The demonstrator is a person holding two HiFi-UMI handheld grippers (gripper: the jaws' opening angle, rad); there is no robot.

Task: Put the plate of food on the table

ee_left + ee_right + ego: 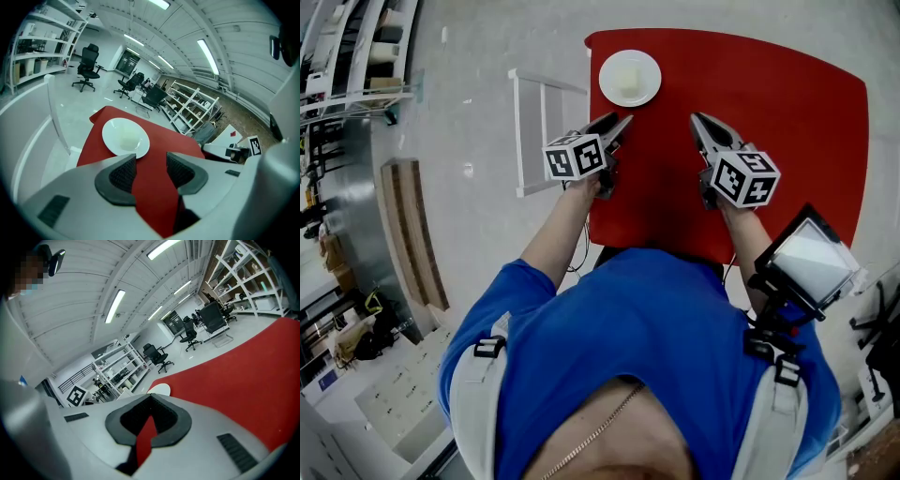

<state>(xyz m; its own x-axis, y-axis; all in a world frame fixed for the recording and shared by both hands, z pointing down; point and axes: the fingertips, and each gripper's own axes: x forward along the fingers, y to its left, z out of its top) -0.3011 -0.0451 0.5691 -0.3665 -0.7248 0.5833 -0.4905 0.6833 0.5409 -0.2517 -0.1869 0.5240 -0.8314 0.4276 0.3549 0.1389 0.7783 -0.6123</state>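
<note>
— Fingers [117,176] on the left gripper [151,160]?
— Spread, nothing between them. On the right gripper [151,396] they're pressed together, empty.
— And the plate [629,78]?
— Resting with its food on the table [769,122], far left corner. Job looks done.

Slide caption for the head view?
Plate of food on the red table; left gripper open, right gripper shut, both off it.
</note>
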